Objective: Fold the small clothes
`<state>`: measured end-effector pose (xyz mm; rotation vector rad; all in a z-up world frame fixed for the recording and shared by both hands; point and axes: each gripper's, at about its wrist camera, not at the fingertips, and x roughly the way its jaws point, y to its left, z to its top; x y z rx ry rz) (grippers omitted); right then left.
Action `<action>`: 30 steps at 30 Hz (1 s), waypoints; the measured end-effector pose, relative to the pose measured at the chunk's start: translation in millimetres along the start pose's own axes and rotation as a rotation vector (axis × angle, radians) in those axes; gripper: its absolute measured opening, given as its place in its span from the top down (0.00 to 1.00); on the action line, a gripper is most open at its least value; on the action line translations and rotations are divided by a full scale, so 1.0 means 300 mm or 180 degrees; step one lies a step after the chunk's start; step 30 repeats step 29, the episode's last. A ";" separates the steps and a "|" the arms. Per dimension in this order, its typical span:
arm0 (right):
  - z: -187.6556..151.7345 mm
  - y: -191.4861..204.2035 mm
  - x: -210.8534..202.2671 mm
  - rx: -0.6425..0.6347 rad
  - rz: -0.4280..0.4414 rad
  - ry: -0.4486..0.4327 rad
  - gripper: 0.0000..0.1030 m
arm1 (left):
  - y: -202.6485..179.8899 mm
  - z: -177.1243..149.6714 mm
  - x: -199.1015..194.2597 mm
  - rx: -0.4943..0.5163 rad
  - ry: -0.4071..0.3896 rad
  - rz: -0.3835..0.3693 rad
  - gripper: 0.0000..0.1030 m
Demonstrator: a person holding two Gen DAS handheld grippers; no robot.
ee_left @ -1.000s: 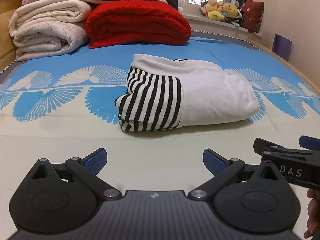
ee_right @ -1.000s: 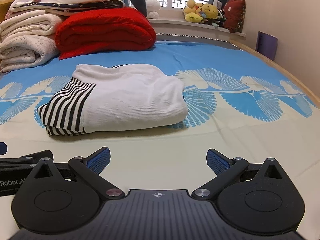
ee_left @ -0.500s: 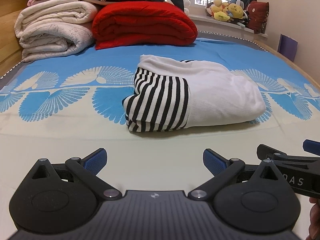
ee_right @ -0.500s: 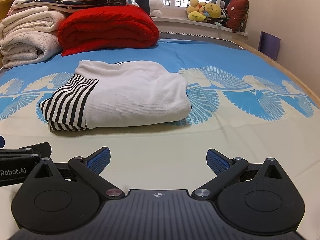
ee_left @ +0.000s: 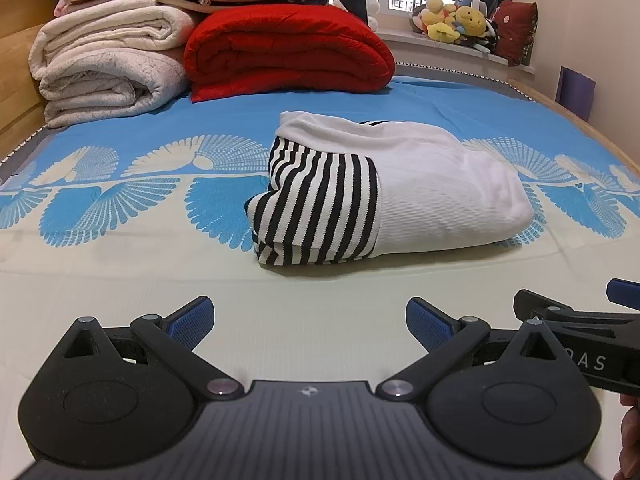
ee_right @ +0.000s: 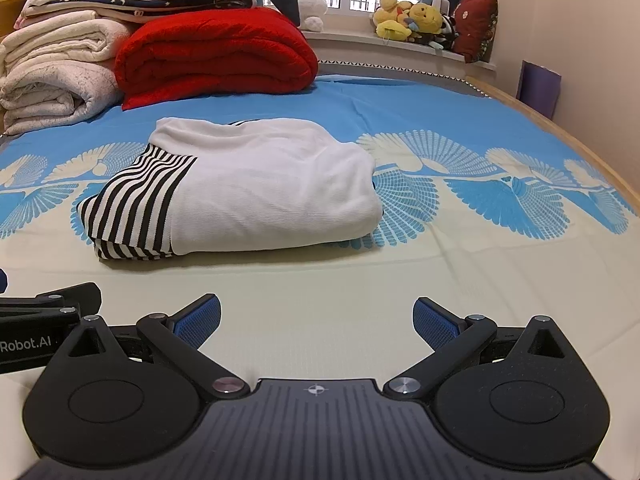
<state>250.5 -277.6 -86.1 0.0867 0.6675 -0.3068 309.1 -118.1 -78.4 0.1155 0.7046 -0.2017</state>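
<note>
Folded garment [ee_left: 384,196] lies mid-frame on the bed sheet [ee_left: 120,264], white body w/ black-and-white striped part toward frame left; a sliver of stripes peeks out at its far top edge. How many layers are inside, can't tell.

L gripper [ee_left: 308,320]: jaws spread wide, nothing between, bottom centre of its view, short of the garment, not touching it.

R gripper [ee_right: 316,320]: also spread, empty, same low position in its own view.

Each gripper is only partly seen by the other cam, cut off at the frame edge. Lettering on them is truncated.

A bit of a hand [ee_left: 630,436] at lower right edge, mostly cropped.

Upper left: red blanket [ee_left: 288,48] beside stacked pale blankets [ee_left: 108,64]. Plush toys [ee_left: 456,24] on the sill, small and blurry.
</note>
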 end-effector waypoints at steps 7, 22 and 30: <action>-0.002 0.002 0.002 -0.0009 0.0002 0.0009 0.02 | 0.001 0.000 0.003 -0.0005 0.0003 0.0025 0.01; -0.007 0.008 0.008 -0.0020 -0.0006 0.0030 0.02 | -0.007 -0.004 0.000 0.0061 -0.0046 0.0124 0.02; -0.009 0.019 0.005 -0.0058 0.0053 0.0041 0.02 | 0.005 -0.002 0.004 0.0001 -0.0041 0.0143 0.05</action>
